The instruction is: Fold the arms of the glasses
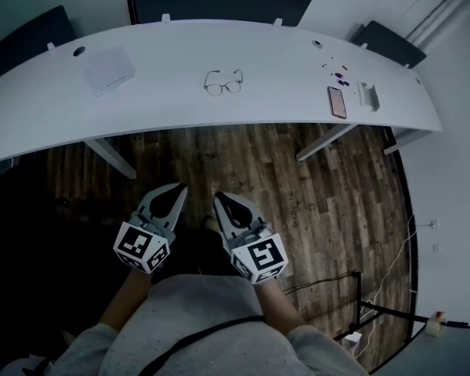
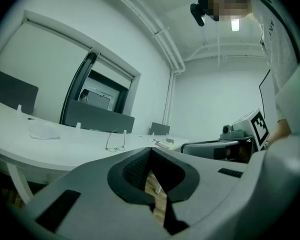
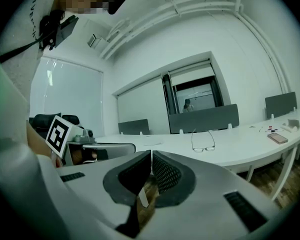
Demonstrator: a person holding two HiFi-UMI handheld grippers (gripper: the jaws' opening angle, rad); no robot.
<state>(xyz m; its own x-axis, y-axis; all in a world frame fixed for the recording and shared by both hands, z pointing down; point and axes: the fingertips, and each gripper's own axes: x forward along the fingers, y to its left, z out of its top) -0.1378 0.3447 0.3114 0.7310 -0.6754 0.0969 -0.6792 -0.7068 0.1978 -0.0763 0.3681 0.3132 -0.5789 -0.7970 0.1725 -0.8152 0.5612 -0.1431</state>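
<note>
Left gripper (image 1: pixel 178 187) is riding fully closed with nothing between its pads, and the right gripper (image 1: pixel 218 197) is matching it, jaws together and empty. I'm holding both low and close to the body, side by side over the wooden floor (image 1: pixel 266 171), well short of the table (image 1: pixel 282 61). To me that reads as a ready stance, with the fold not yet started. The glasses (image 1: pixel 223 83) are sitting alone near the middle of the white tabletop, lenses toward me and both arms splayed open, pointing away, so there's free room on each side to come in. A phone (image 1: pixel 336 102) is lying well off to the right. I'm reading no brand or lettering anywhere; only the black-and-white square patterns on the marker cubes (image 1: pixel 143 247) are showing.
</note>
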